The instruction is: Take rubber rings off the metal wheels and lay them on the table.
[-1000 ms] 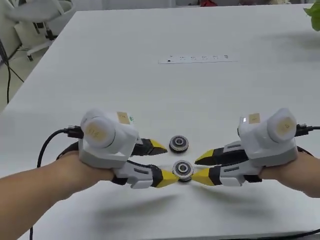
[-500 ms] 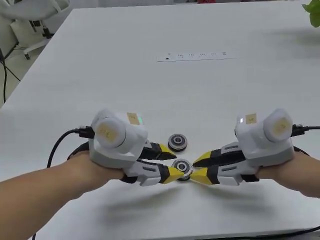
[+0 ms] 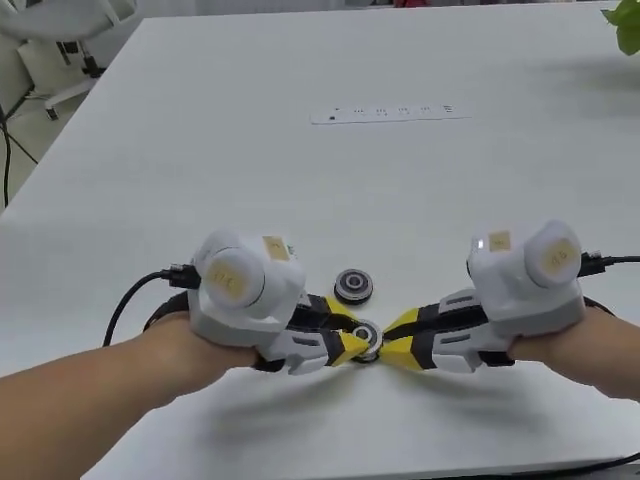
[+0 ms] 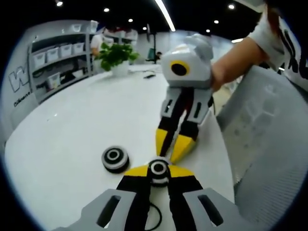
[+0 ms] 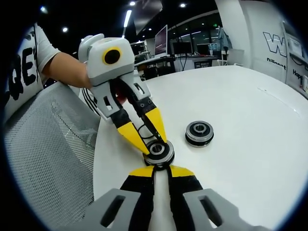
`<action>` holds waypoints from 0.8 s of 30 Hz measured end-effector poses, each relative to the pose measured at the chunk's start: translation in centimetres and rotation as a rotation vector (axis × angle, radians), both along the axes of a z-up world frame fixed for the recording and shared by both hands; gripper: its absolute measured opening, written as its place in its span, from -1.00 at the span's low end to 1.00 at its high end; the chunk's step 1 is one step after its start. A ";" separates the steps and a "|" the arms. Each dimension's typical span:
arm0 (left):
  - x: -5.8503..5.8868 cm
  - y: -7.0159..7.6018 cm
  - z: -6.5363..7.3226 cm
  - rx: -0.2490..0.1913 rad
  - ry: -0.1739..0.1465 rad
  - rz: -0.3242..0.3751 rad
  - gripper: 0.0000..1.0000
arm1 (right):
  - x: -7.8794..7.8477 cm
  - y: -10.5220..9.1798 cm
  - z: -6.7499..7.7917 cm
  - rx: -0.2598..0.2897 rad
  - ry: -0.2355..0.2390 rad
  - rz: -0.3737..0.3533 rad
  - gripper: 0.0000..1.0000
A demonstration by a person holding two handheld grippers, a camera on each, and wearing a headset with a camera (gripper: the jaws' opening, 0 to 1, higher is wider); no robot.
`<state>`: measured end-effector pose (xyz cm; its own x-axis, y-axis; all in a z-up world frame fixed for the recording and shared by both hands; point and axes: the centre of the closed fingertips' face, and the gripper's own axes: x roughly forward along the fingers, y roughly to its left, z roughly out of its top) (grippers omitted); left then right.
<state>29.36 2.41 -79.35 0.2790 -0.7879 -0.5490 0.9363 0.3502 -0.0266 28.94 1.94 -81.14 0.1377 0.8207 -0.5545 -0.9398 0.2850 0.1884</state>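
The left gripper [image 3: 343,347] clamps a rubber-ringed metal wheel [image 3: 366,337] lying on the white table [image 3: 300,180]. The right gripper [image 3: 392,348], jaws narrowed to a slit, touches the wheel's rim; whether it grips, I cannot tell. A second wheel [image 3: 352,285] lies just beyond, apart. Farther off are a white marked strip [image 3: 390,113], a potted plant [image 4: 115,55] and shelves of bins [image 4: 57,62].

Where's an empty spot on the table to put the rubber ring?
Bare table stretches from the spare wheel up to the white strip. Crowded: right in front, where the left gripper and right gripper meet at the near wheel.
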 end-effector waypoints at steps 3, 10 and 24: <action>0.1 0.0 0.0 -0.007 0.003 0.018 -0.72 | -0.1 -0.2 -0.1 -0.006 0.009 -0.002 -0.95; 0.2 0.0 0.0 0.000 -0.020 0.025 -0.73 | 0.2 -0.3 0.0 0.009 0.043 -0.047 -1.00; 0.1 0.0 0.0 0.039 -0.053 0.013 -0.75 | 0.8 -0.4 0.7 0.090 0.142 -0.152 -1.00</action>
